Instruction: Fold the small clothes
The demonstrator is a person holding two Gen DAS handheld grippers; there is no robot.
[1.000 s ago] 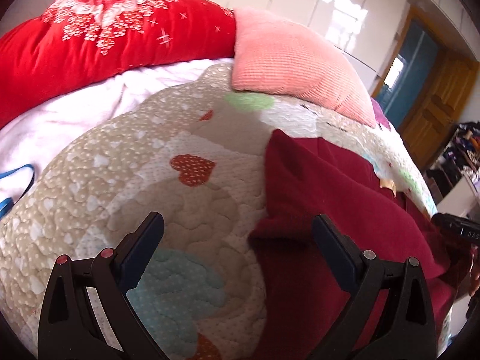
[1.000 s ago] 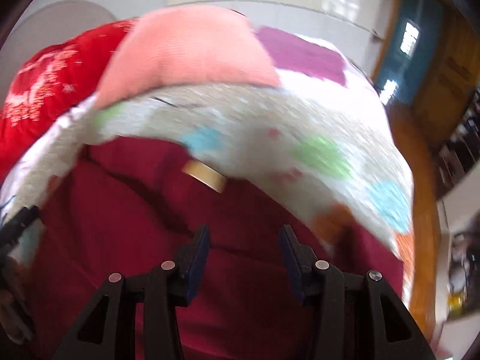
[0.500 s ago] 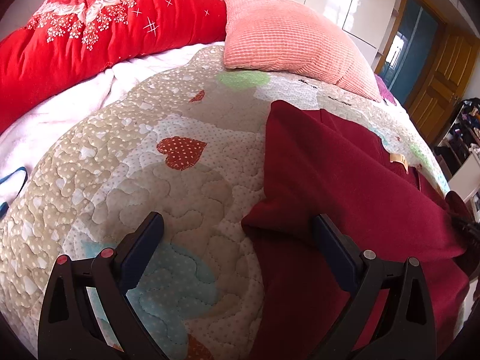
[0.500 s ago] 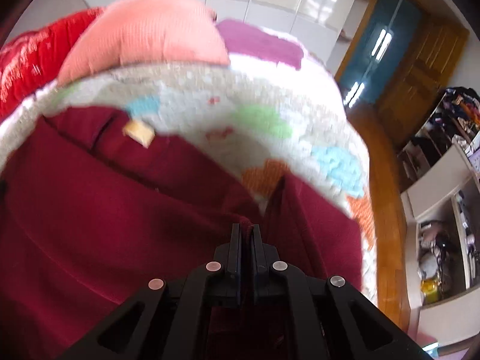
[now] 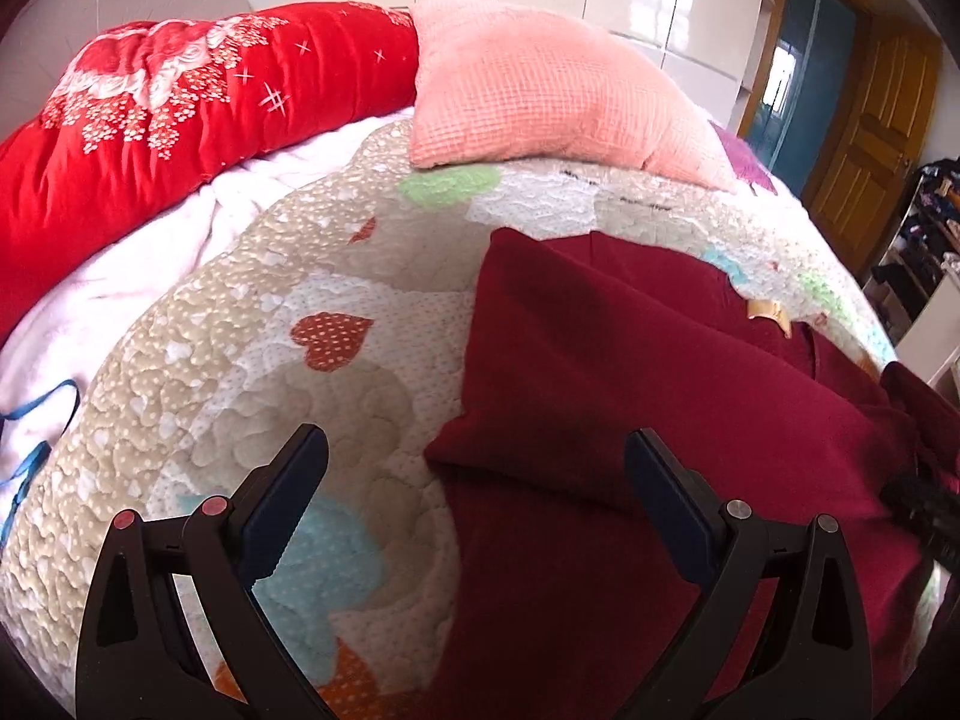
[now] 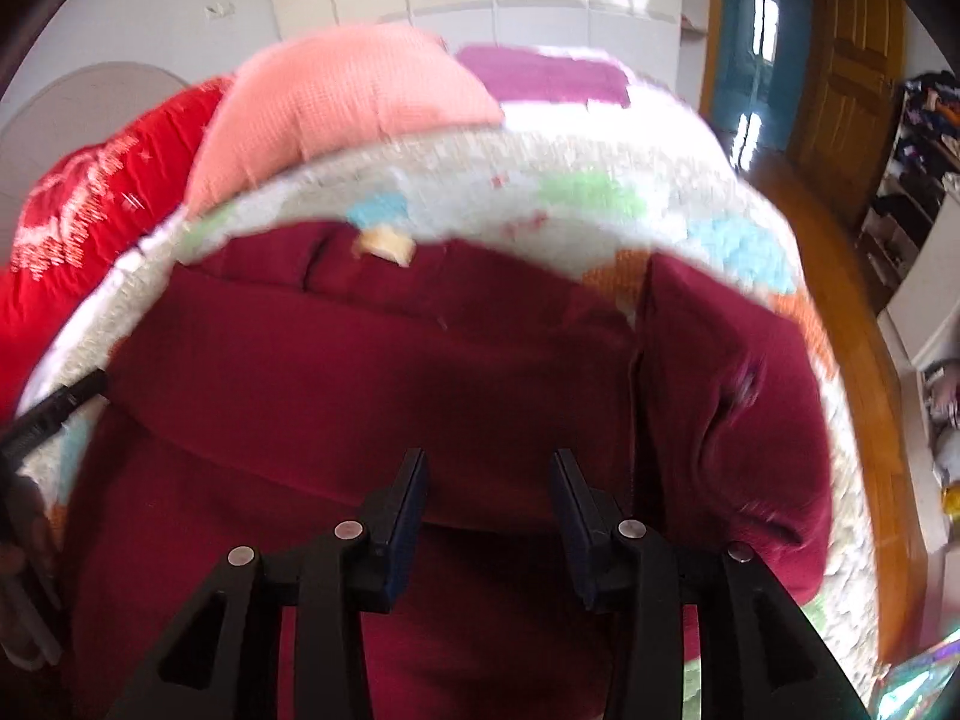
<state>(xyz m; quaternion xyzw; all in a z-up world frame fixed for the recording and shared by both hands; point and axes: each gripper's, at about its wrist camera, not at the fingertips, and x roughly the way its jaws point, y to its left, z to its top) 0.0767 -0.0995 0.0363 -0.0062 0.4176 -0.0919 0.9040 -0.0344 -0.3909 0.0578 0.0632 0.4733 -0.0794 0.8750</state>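
Observation:
A dark red garment (image 5: 630, 372) lies on the quilted bedspread (image 5: 252, 324), with its left sleeve folded across the body and a tan neck label (image 5: 767, 311). My left gripper (image 5: 477, 480) is wide open and empty, hovering over the garment's left folded edge. In the right wrist view the same garment (image 6: 384, 372) fills the lower frame, its label (image 6: 384, 247) at the far edge and its right sleeve (image 6: 732, 384) folded inward. My right gripper (image 6: 489, 498) is open and empty just above the garment's middle.
A pink pillow (image 5: 552, 90) and a red floral duvet (image 5: 150, 120) lie at the head of the bed. A blue strap (image 5: 36, 420) lies at the left. The bed's right edge drops to a wooden floor (image 6: 840, 276). The other gripper's tip (image 6: 54, 411) shows at the left.
My right gripper, shut on the right sleeve half a second ago, has let go, opened and moved back left over the garment. The left gripper stayed open, shifting slightly.

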